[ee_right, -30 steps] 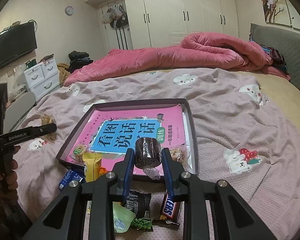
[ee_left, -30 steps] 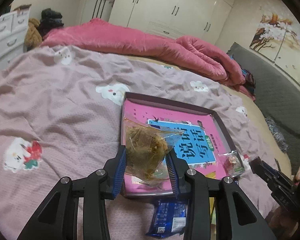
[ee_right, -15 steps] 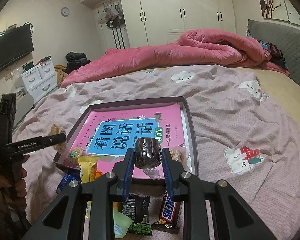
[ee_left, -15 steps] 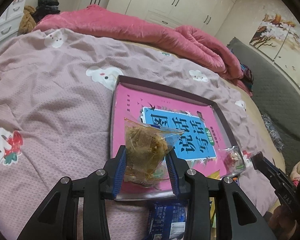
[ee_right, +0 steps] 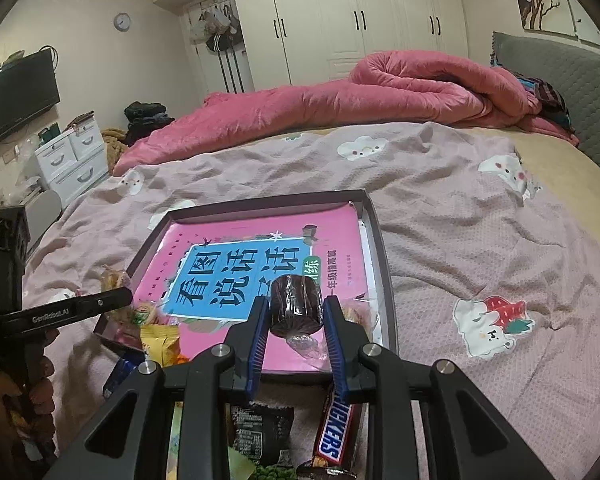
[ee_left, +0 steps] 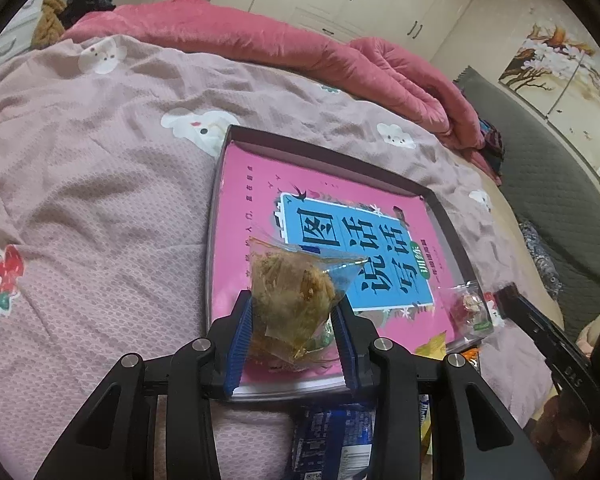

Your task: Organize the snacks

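Only the left wrist view shows what the left gripper [ee_left: 296, 320] carries: a clear packet of golden-brown snack [ee_left: 292, 292], pinched between its blue pads [ee_left: 242, 336] above the near edge of the shallow dark tray [ee_left: 440, 208]. From the right wrist view that same gripper appears side-on at the left, a hand [ee_right: 16, 396] wrapped round its handle, and the packet shows only as a crumpled yellowish bit beyond its tip.

The right gripper [ee_right: 296, 316] has its jaws closed on a dark round cake in clear wrap [ee_right: 296, 300], held over the tray's near right corner. The left wrist view catches only this gripper's black finger at its right edge; the cake is hidden there.

One tray lies on the mauve bedspread [ee_right: 480, 248], lined with one pink book with a blue title panel [ee_right: 240, 276]. Inside it, the right view shows one small clear-wrapped sweet [ee_right: 358, 314] at the near right corner and another small green-labelled packet [ee_right: 146, 312] near the left corner. A yellow packet [ee_right: 160, 340] overlaps the near rim.

Outside the tray, on the bedspread nearest the camera, the right view counts one Snickers bar [ee_right: 334, 428], one black packet [ee_right: 260, 436], one blue packet [ee_right: 118, 372] and one green packet [ee_right: 272, 472]. The left view shows just the blue packet under the fingers.
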Demonstrator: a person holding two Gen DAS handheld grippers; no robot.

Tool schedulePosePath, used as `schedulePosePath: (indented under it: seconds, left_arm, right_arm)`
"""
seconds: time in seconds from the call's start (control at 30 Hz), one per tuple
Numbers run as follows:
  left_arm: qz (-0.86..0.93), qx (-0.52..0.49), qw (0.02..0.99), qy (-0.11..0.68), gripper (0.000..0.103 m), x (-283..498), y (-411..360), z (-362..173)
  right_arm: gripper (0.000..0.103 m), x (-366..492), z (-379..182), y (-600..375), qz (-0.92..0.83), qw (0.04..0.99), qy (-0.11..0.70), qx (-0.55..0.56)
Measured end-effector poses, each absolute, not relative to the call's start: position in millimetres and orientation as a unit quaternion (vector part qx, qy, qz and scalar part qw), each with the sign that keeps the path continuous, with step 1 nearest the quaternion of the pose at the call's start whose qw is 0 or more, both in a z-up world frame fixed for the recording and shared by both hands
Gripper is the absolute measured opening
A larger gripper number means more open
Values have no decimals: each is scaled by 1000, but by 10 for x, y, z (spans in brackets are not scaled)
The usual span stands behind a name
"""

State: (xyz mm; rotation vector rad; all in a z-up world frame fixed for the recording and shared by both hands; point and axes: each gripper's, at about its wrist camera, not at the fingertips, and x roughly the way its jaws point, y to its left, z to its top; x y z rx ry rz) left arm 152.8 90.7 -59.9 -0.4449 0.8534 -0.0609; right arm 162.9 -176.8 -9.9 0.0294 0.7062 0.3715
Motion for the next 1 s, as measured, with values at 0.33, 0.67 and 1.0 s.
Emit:
schedulePosePath:
  seconds: [0.33, 0.67, 1.0]
  left_arm:
    - [-45, -216, 881, 419, 40, 1563, 829, -647]
    - [-58, -205, 878, 428, 40, 1575, 738, -671]
    - [-67, -193, 878, 433, 40, 1576, 657, -680]
  right_arm:
    - [28, 1752, -232, -1675, 184, 912, 366, 12]
    - [28, 1794, -312, -1597, 194, 904, 382, 11]
    - [28, 1845, -410, -1561, 199, 895, 400, 15]
